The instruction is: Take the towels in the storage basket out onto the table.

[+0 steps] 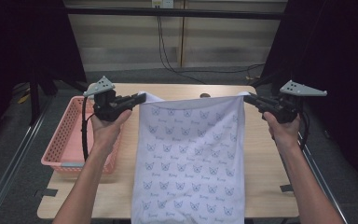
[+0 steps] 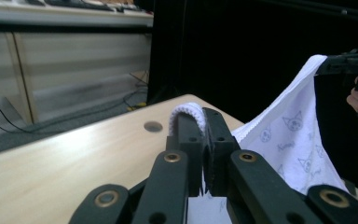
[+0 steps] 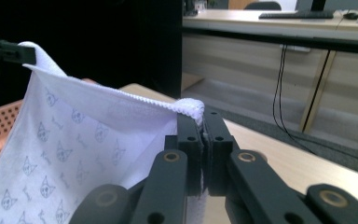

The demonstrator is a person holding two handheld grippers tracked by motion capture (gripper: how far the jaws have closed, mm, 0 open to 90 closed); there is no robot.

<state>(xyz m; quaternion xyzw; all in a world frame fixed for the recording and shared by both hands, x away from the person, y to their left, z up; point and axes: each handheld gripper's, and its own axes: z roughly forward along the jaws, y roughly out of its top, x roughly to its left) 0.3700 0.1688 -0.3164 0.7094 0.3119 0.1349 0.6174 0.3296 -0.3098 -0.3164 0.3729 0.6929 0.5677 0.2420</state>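
Up above the table, the left gripper [image 1: 142, 98] has its jaws pressed tight together on one top corner of a white towel [image 1: 191, 154], and in the left gripper view [image 2: 204, 140] a little fold of the towel's hem curls over the tip of one jaw. Straight across from it, at the same height, the right gripper [image 1: 248, 98] is clamped just as tightly on the other top corner, and in the right gripper view [image 3: 204, 140] a small bunch of hem sits over the jaw tips. Between the two grippers the top edge of the towel runs taut and nearly level. Below them the cloth, printed with small cat faces, hangs down as a flat sheet toward the person, its lower part covering the near edge of the wooden table [image 1: 265, 158]. Each gripper is held in a hand [image 1: 107, 126], forearms coming up from below. Out beyond the left gripper, on the table's left end, sits a pink basket [image 1: 67, 135], apart from the towel.
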